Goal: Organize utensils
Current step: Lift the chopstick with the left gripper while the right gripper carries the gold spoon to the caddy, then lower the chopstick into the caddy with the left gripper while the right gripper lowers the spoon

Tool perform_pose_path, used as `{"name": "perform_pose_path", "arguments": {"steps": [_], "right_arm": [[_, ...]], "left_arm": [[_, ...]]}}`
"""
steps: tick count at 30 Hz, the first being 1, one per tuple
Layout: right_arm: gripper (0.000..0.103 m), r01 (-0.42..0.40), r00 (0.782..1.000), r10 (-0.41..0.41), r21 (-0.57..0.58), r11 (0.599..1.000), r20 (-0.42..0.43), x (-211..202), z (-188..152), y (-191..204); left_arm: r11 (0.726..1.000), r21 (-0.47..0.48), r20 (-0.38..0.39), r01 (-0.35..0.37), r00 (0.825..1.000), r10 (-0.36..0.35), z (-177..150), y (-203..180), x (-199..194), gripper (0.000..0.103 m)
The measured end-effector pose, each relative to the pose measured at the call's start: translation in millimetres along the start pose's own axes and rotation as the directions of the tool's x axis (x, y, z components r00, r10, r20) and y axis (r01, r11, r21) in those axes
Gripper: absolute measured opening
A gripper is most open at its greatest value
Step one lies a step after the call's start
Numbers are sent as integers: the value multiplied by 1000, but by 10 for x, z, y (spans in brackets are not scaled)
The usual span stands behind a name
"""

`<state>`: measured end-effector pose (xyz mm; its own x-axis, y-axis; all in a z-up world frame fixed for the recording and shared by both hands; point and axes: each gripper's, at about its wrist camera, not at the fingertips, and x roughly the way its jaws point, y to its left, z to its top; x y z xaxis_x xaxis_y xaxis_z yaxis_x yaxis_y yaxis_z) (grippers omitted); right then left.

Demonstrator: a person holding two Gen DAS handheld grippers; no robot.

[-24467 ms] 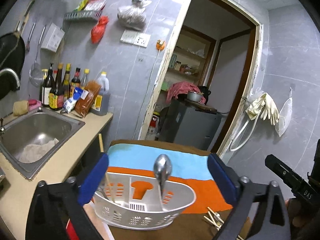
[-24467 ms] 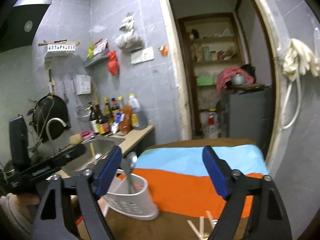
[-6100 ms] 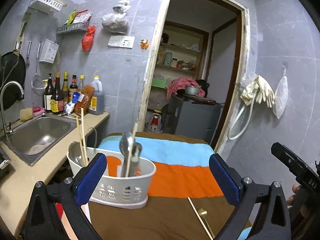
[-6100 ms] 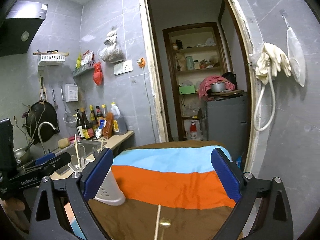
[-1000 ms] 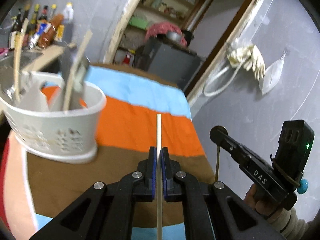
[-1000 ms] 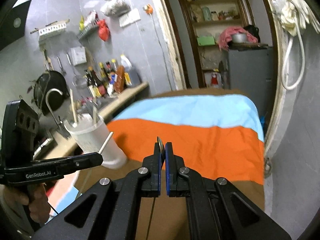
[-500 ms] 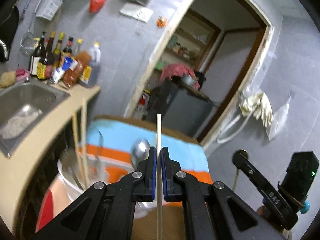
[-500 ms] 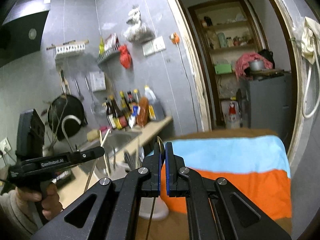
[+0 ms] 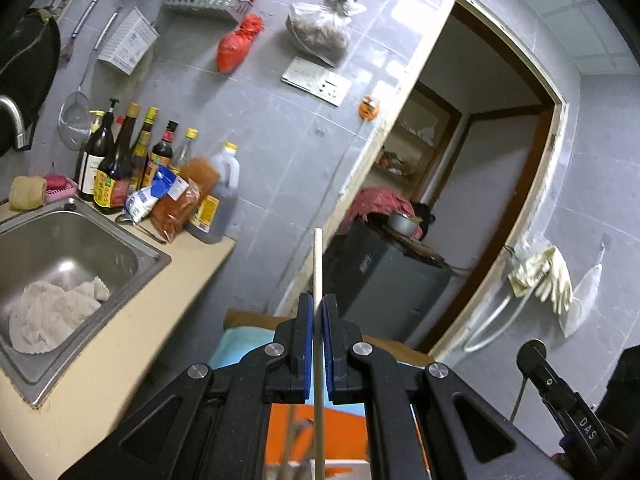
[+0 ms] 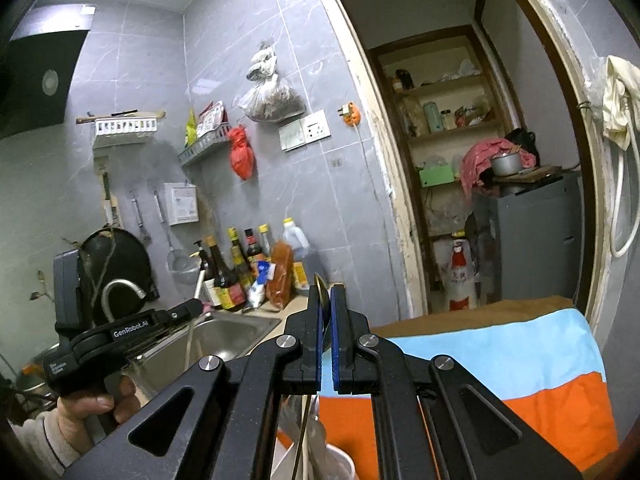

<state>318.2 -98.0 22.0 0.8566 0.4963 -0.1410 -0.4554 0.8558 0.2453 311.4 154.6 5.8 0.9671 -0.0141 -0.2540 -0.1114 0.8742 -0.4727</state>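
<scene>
Left gripper (image 9: 315,312) — fingers clamped on a wooden chopstick (image 9: 317,264) standing upright above the white utensil holder (image 10: 340,464). Right gripper (image 10: 326,308) — fingers pinched on a thin gold-coloured spoon (image 10: 319,286) over the same holder, on the striped tabletop (image 10: 500,360).

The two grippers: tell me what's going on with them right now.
A person is sorting utensils with a gripper in each hand. The left gripper is shut on a wooden chopstick. The right gripper is shut on a thin brass-coloured spoon. Both are held above the white utensil holder on the striped cloth.
</scene>
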Motion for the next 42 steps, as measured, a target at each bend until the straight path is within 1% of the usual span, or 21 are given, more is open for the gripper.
{"name": "perform_pose_path", "arguments": {"steps": [2,4,8,12,14,18,25,33,39,42], "right_arm": [[3,33,999,-33,-6,999,23,36,-26,29],[3,59,997,-59,2,998,46,80,-47,56],[3,89,993,-91,28,996,76,162,-101,42],[3,110,991,-113,47,993,64,266,-223,27],[3,114,992,-116,38,993,58,296,-284,42],[3,117,993,-116,-2,993,37,328,-412,69],[3,113,994,-113,-75,991,2,318,-538,155],[3,114,993,-116,-76,991,-24,265,-605,100],[3,106,994,-108,-61,992,-30,238,-633,54],[3,93,995,-95,-55,994,-38,224,-650,39]], "left_arm": [[1000,-23,14,-8,1000,8,-29,68,30,5],[999,-32,45,-11,999,12,-78,104,22,5],[1000,0,85,-31,996,30,-174,93,33,5],[999,24,110,-49,993,46,-271,74,3,5],[998,26,123,-61,991,57,-316,81,-28,5],[994,27,157,-109,982,104,-395,81,-103,5],[991,-11,180,-134,975,133,-455,146,-165,5],[984,-13,222,-177,959,176,-560,97,-170,5],[977,55,232,-206,954,188,-637,8,-224,5],[973,86,223,-213,956,190,-659,-41,-255,5]]}}
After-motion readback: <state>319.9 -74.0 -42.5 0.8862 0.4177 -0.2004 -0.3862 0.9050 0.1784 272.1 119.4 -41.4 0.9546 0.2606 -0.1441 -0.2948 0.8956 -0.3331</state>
